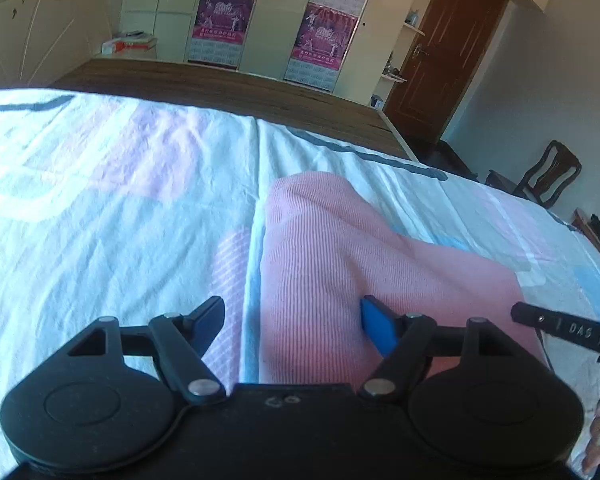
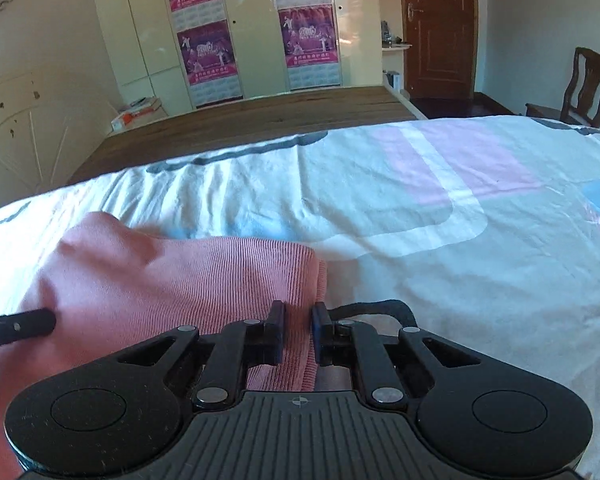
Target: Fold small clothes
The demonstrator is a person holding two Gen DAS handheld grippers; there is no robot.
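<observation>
Left wrist view shows little readable writing: the letters "DAS" stand on the black bar of the right gripper (image 1: pixel 556 326) at the right edge, and a faint "60" is scrawled on the left gripper's own body. The magenta posters (image 1: pixel 224 10) on the far wardrobe (image 1: pixel 274 20) carry print too small to read.

Largest in both views is the bed, its white sheet (image 2: pixel 420 248) printed with pink, blue and grey blocks; beyond the sheet's far edge lies a bare brown board (image 2: pixel 260 120). Behind it stand the cream wardrobe, a brown door (image 2: pixel 440 28) to the right, a wooden chair (image 2: pixel 588 88) at the far right, and a small stack of books (image 1: pixel 130 42) at the far left by the headboard (image 1: pixel 32 40).

On the near part of the sheet lies the pink ribbed garment (image 1: pixel 340 264), bunched and lifted into folds. The left gripper (image 1: pixel 292 326) is spread wide above its left edge, one finger over the sheet, the blue finger touching the cloth, grasping nothing. In the right wrist view, the right gripper (image 2: pixel 298 330) is clenched on the garment's right edge, a strip of pink fabric pinched between its fingers (image 2: pixel 276 330). A black cord (image 2: pixel 380 308) loops just beyond it.
</observation>
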